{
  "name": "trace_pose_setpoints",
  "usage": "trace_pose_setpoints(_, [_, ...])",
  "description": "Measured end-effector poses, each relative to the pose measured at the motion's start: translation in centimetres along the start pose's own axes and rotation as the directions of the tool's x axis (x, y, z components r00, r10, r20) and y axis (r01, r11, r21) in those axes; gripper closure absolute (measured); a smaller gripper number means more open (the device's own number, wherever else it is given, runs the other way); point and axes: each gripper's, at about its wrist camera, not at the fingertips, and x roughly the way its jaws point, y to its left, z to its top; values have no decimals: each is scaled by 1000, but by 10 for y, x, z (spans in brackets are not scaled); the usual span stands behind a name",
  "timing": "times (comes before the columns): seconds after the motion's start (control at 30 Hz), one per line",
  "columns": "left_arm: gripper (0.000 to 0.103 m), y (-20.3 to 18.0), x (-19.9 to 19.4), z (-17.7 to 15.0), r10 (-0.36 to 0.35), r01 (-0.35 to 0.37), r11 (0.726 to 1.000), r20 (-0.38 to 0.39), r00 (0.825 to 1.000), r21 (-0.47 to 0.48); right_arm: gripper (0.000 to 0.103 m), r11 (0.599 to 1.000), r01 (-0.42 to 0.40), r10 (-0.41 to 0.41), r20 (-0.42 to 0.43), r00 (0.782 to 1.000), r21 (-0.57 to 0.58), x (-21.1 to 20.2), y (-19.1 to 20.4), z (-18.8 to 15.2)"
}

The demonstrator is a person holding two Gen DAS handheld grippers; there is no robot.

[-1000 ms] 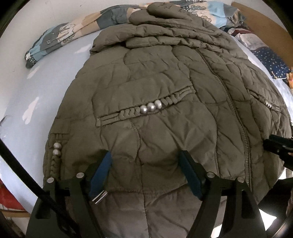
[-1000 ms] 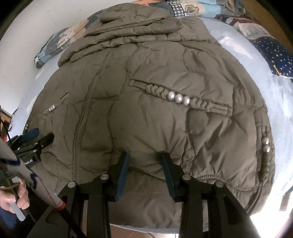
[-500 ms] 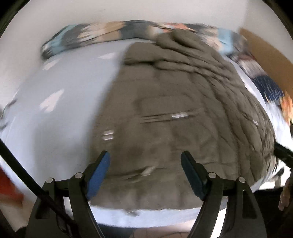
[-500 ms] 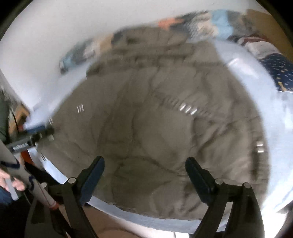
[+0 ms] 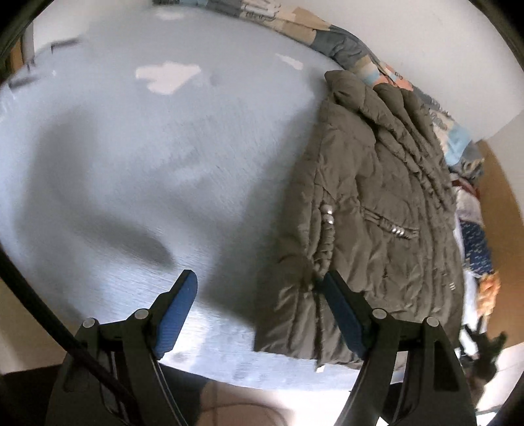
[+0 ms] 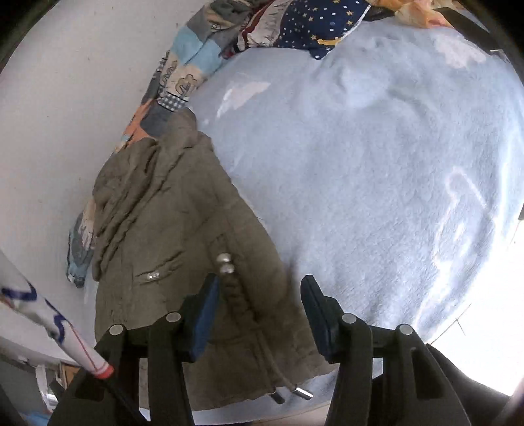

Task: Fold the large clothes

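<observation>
Left gripper (image 5: 258,291): jaws apart, blue pads wide, nothing between them. It hangs over bare bed (image 5: 137,157), with its right-hand finger overlapping the lower left edge of the jacket (image 5: 376,209); whether it touches the fabric, cannot tell.

Right gripper (image 6: 258,291): jaws closing, still apart. The jacket's (image 6: 170,229) hem edge and a braided trim strip lie in the gap under them, pads not pressing on it. Two silver beads (image 6: 225,263) sit just beyond the left finger's tip. A drawcord with metal ends (image 6: 303,393) trails off the hem near the bed's front edge.

Jacket: olive quilted, lying flat and lengthwise on the pale blue bed, hem toward the front edge, bunched collar or hood toward the wall. Pocket with braid and silver beads (image 5: 398,231) visible in the left view.

Further out: patchwork blanket (image 6: 183,75) runs along the wall past the collar. Navy starred cloth (image 6: 314,29) lies at the far corner of the bed. A white pole with blue and red markings (image 6: 59,324) crosses the lower left of the right view.
</observation>
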Motion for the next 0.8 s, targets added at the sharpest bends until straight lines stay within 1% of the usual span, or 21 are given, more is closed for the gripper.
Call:
trace_pose_setpoints(0.07, [27, -1, 6, -1, -29, 29, 999, -20, 999, -16, 46, 1000, -2, 2, 5, 1000, 15, 5, -1, 4])
trace_pose_setpoints(0.17, [27, -3, 10, -4, -67, 66, 998, -34, 997, -20, 46, 997, -38, 39, -7, 999, 74, 10, -11, 5])
trace_pose_setpoints(0.23, [27, -5, 7, -5, -74, 74, 997, -20, 997, -9, 46, 994, -42, 42, -1, 999, 104, 10, -15, 4])
trace_pose_setpoints(0.3, [27, -5, 6, -6, -79, 79, 997, -11, 997, -13, 46, 988, -68, 64, 27, 998, 138, 4, -19, 4])
trace_pose_setpoints(0.37, [27, -2, 11, -7, -85, 84, 996, -31, 996, -31, 43, 990, -53, 51, 24, 998, 130, 5, -19, 4])
trace_pose_setpoints(0.43, [27, -3, 17, -9, -86, 84, 996, -57, 995, -37, 41, 990, -30, 31, -5, 1000, 137, 13, -20, 2])
trace_pose_setpoints(0.47, [27, -3, 19, -9, -89, 87, 996, -63, 994, -34, 41, 987, -40, 43, -18, 999, 153, 16, -22, 1])
trace_pose_setpoints(0.53, [27, -8, 21, -11, -92, 91, 996, -69, 993, -18, 40, 974, -98, 109, -41, 993, 206, 22, -27, -3])
trace_pose_setpoints(0.6, [27, -12, 23, -13, -112, 112, 994, -82, 990, -2, 39, 965, -139, 161, -88, 983, 223, 33, -23, -11])
trace_pose_setpoints(0.67, [27, -17, 26, -16, -122, 123, 992, -99, 988, 11, 39, 968, -150, 177, -124, 976, 201, 38, -17, -18])
trace_pose_setpoints(0.73, [27, -21, 28, -18, -109, 113, 993, -105, 988, 34, 39, 971, -161, 190, -160, 969, 177, 41, -9, -29])
trace_pose_setpoints(0.77, [28, -23, 28, -18, -96, 101, 994, -100, 990, 50, 39, 969, -179, 210, -184, 960, 170, 44, -6, -37])
trace_pose_setpoints(0.8, [29, -26, 28, -17, -85, 91, 994, -93, 992, 63, 42, 970, -180, 211, -201, 957, 161, 46, -3, -42])
